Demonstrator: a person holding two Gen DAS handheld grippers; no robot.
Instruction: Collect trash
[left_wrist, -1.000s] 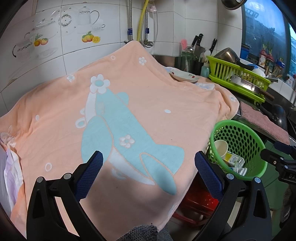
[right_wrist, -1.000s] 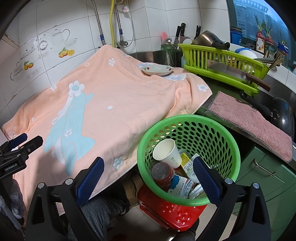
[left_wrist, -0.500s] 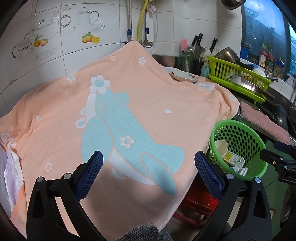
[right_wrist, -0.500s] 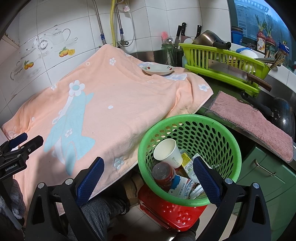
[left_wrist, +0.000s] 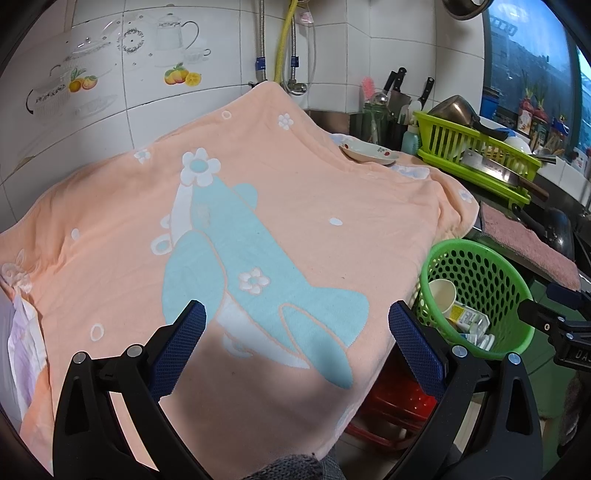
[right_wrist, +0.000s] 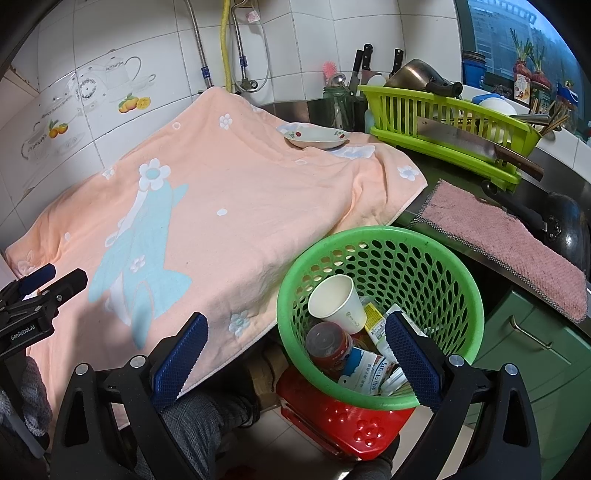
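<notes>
Kitchen towel (left_wrist: 295, 221) | green basket (right_wrist: 424, 243) holds trash | fingers apart, empty

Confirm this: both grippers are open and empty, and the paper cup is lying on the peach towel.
Wrong on the cup. The right wrist view shows the paper cup inside the green basket, not on the towel. Both the left gripper and right gripper are open and empty.
</notes>
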